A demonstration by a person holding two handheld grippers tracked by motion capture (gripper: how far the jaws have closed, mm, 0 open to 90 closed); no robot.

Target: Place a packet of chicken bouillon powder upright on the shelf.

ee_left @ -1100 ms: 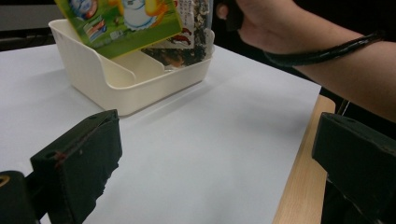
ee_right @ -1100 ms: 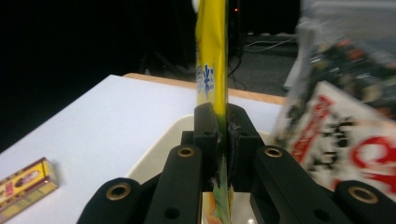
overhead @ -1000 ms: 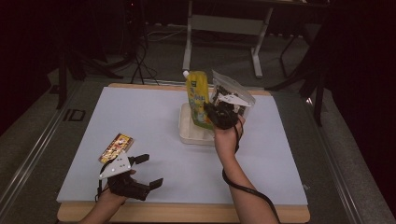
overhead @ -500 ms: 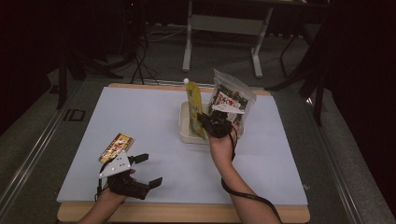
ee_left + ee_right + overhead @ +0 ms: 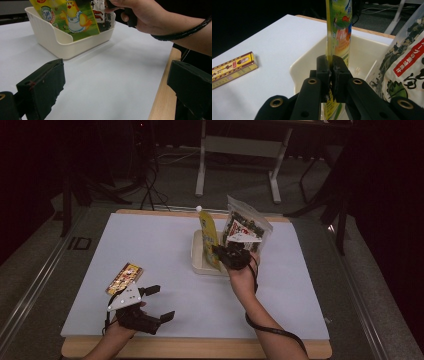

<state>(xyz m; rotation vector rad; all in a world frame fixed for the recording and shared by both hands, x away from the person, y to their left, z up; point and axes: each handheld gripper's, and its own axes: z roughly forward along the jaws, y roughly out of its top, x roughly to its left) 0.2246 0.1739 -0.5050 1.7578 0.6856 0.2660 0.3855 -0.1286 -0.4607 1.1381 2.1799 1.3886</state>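
Observation:
A yellow-green spouted pouch (image 5: 209, 234) with a chick print (image 5: 72, 17) stands upright in a cream plastic tub (image 5: 198, 265). My right gripper (image 5: 331, 65) is shut on the pouch's edge (image 5: 338, 30), over the tub's near rim (image 5: 308, 60). A clear bag of dark dried food (image 5: 247, 227) with a red label (image 5: 409, 62) leans at the tub's right side. My left gripper (image 5: 156, 302) rests open near the table's front left, nothing between its pads (image 5: 42, 85). A small yellow and red box (image 5: 125, 276) lies just beyond it.
The white table top (image 5: 150, 245) has a wooden edge (image 5: 162, 100) along the front. A person's right hand and forearm (image 5: 160, 20) with a black cable reach to the tub. Desk legs (image 5: 200, 165) and cables stand on the dark floor behind.
The right gripper has lowered and straightened the pouch in the tub. The clear bag now stands more upright at the right. The left gripper has stayed put.

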